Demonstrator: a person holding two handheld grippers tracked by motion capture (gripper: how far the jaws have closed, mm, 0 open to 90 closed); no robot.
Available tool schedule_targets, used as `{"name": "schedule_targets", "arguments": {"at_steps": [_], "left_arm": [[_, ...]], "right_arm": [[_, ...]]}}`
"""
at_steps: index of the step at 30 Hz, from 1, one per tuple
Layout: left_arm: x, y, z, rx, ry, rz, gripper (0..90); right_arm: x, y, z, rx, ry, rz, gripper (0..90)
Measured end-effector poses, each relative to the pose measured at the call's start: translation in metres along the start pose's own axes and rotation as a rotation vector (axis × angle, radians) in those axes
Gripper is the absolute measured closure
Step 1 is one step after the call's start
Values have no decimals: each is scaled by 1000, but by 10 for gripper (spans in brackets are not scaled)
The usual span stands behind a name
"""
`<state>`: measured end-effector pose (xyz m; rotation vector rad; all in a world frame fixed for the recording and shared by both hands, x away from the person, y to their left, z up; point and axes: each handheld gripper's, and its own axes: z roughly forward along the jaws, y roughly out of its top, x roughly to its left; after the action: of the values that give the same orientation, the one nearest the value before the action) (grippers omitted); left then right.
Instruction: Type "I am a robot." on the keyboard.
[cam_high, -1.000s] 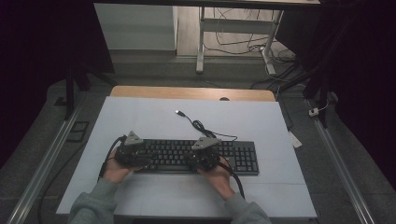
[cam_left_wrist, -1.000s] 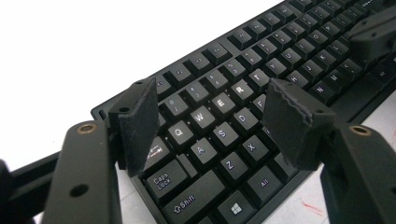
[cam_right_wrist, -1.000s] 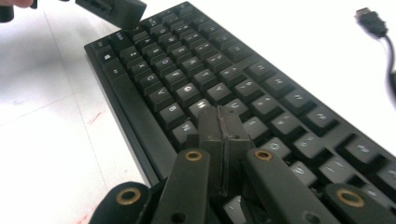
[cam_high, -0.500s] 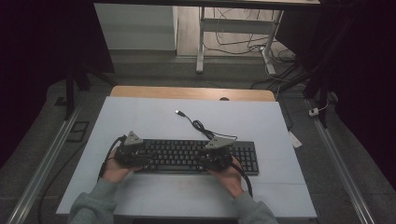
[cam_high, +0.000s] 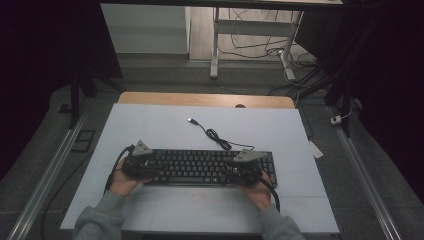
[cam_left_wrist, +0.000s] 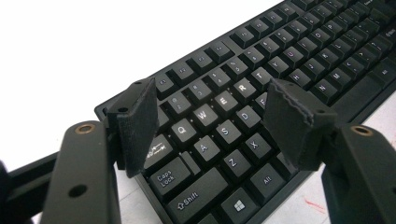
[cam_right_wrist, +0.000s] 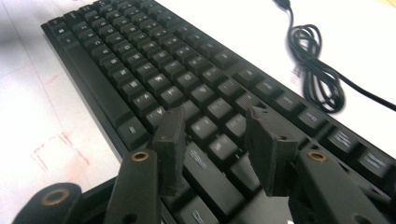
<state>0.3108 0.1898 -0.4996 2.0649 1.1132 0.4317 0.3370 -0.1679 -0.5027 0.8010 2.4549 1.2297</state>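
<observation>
Keyboard: flat black plastic keyboard (cam_high: 200, 167) lies along the near edge of the white desk (cam_high: 165, 125)
Left gripper (cam_left_wrist: 210, 109): jaws spread over the Q-W-E keys
Right gripper (cam_right_wrist: 212, 149): jaws just opened, over the right-end keys, pinching nothing
Cable: coiled black cable (cam_right_wrist: 317, 70) behind the keyboard

Dim high view with dark edges; gripper views bright, glaring, slightly blurred.
</observation>
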Motion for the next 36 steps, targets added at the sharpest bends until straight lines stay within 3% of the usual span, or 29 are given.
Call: {"name": "schedule_targets", "arguments": {"at_steps": [7,23,36], "left_arm": [[0,0,0,1,-2,0,355],[-1,0,0,0,-1,4,354],[-13,4,-2,-4,-22,45,354]], "right_arm": [[-6,-5,-7,-4,-14,8,571],[-4,-4,-5,1,-13,-3,565],[-4,-4,-3,3,-11,-11,559]]}}
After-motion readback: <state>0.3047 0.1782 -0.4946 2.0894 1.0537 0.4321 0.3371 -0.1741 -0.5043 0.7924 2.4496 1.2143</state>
